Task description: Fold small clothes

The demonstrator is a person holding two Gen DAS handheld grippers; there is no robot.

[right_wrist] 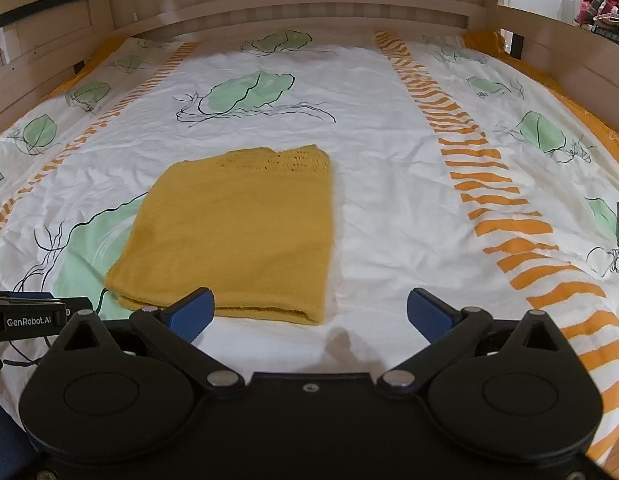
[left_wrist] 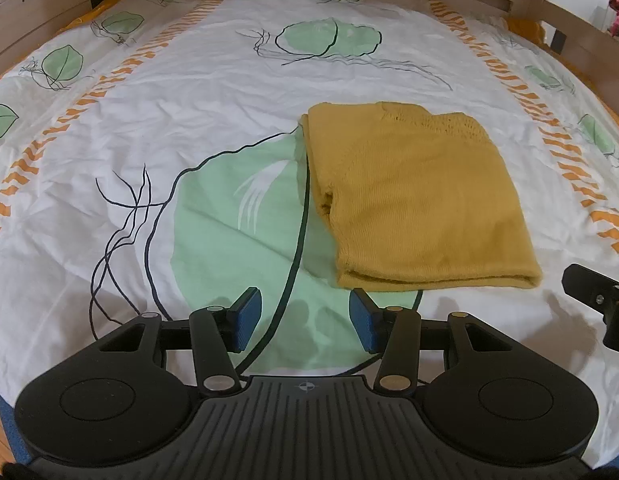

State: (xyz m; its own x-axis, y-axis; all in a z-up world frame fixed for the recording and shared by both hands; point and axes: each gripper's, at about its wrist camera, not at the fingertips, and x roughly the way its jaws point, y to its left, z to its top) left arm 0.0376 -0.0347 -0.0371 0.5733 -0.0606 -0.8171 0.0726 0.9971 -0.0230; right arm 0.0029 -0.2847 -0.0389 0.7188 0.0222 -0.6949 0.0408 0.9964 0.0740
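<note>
Mustard-yellow knitwear [left_wrist: 421, 200] lies folded into a thick rectangle on the bedspread [left_wrist: 189, 80], seen from the left wrist camera a little right of the middle, its folded edge turned toward the near edge of the bed and an openwork knit band along its far side. Part of it covers the large green leaf print [left_wrist: 237, 208]. The left gripper [left_wrist: 305, 320] hovers over that leaf near the bed's near edge, its blue pads [left_wrist: 247, 318] parted with nothing between them — the right-hand pad sits just short of the garment's near left corner, and contact cannot be judged. At the right border a black part of the right gripper [left_wrist: 597, 300] shows.

From the right wrist camera the same garment [right_wrist: 237, 224] lies left of centre, square to the wooden bed frame [right_wrist: 269, 4] at the far edge. The right gripper [right_wrist: 309, 314] is spread wide and holds nothing — its left pad [right_wrist: 191, 312] overlaps the garment's near edge in the picture, its right pad [right_wrist: 429, 314] is over bare white sheet. An orange striped band [right_wrist: 489, 200] runs along the bedspread toward the right edge. At the left border the left gripper's body [right_wrist: 29, 318] appears, labelled GenRobot.AI
</note>
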